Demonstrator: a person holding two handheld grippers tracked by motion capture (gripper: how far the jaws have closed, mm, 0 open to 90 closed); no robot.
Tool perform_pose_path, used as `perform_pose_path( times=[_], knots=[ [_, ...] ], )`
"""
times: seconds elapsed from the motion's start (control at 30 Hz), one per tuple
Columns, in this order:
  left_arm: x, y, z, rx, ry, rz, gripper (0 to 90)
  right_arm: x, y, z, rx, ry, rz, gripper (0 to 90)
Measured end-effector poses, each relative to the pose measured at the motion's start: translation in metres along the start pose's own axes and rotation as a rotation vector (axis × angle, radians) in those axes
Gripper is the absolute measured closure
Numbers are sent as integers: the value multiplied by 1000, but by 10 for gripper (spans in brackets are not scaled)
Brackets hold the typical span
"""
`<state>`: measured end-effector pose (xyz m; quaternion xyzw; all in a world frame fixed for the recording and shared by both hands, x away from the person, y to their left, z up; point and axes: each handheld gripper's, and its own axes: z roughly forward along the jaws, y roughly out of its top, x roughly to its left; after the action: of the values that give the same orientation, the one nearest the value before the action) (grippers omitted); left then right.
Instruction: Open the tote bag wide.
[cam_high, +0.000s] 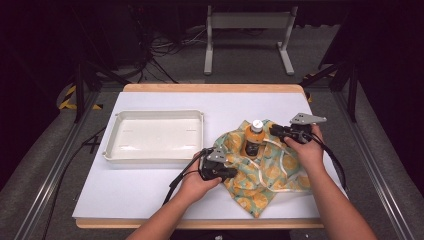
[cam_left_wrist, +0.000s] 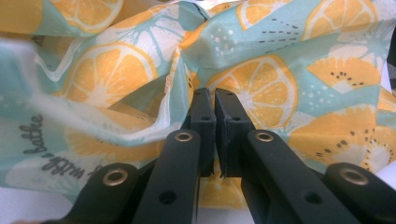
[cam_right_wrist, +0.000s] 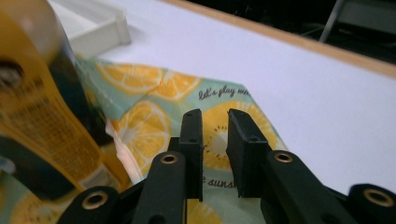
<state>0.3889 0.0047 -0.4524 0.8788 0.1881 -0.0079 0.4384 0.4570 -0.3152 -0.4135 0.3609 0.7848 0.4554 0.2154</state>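
While left tongs (cam_left_wrist: 215, 135) pinch the bag (cam_high: 260, 172) holding a bottle (cam_high: 254, 137), right tongs (cam_right_wrist: 215, 154) gape.

Overhead camera; both tool cameras near cloth (cam_high: 260, 170).

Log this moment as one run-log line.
left gripper: shut on bag | right gripper: open, nothing between jaws, beside bottle | bottle: upright in bag | tray: left of bag
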Motion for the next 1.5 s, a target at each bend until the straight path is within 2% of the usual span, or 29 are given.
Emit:
perform_pose_path(
  times=[0.1, 0.3, 0.4, 0.5, 0.53, 0.63, 0.7, 0.77, 0.87, 0.93, 0.97, 1.0, 1.07, 1.1, 1.17, 1.27, 1.37, 1.4, 1.43, 1.47, 1.5],
  knots=[
    [1, 0, 0, -4, -2, -5, 864, -1, -10, 5, 41, -7, 0, 731],
    [2, -1, -2, -25, -12, -24, 851, -1, -20, 12, 81, -2, 10, 645],
    [1, 1, -6, -56, -22, -34, 836, 0, -22, 14, 103, -5, 5, 637],
    [-3, 8, -14, -94, -23, -19, 818, 2, -24, 16, 118, -4, -3, 631],
    [-4, 11, -17, -112, -17, -13, 812, 2, -24, 17, 126, -4, -8, 630],
    [-10, 27, -27, -119, 14, 46, 771, 2, -24, 17, 127, -7, -5, 630],
    [-12, 38, -35, -163, 19, 60, 761, 2, -24, 17, 125, -9, -3, 630],
    [-11, 48, -44, -207, 45, 62, 754, 2, -24, 17, 124, -10, -6, 630],
    [-2, 60, -53, -260, 113, 43, 746, 2, -24, 16, 124, -12, -3, 631],
    [9, 66, -55, -299, 156, 9, 747, 2, -24, 16, 121, -12, 1, 632],
    [16, 70, -54, -316, 172, -6, 747, 2, -24, 16, 119, -11, 3, 632],
    [18, 73, -52, -321, 164, -27, 748, 3, -24, 16, 118, -11, 0, 632],
    [20, 78, -47, -319, 162, -22, 752, 3, -24, 16, 118, -12, -2, 632],
    [21, 82, -43, -310, 179, 0, 753, 3, -24, 16, 118, -13, 0, 633],
    [24, 87, -34, -301, 180, -29, 766, 3, -24, 17, 117, -12, 6, 636],
    [35, 87, -22, -281, 227, -63, 783, 2, -23, 16, 111, -13, 7, 636],
    [43, 81, -11, -220, 256, -89, 793, 2, -23, 15, 109, -12, 4, 633],
    [43, 81, -11, -220, 256, -89, 792, 2, -23, 15, 109, -12, 4, 630],
    [44, 76, -4, -163, 273, -78, 792, 2, -23, 14, 110, -12, 5, 628],
    [44, 74, -1, -135, 286, -75, 792, 3, -23, 14, 110, -11, 6, 626],
    [44, 74, -1, -135, 286, -75, 792, 3, -23, 14, 110, -11, 6, 626]
  ],
)
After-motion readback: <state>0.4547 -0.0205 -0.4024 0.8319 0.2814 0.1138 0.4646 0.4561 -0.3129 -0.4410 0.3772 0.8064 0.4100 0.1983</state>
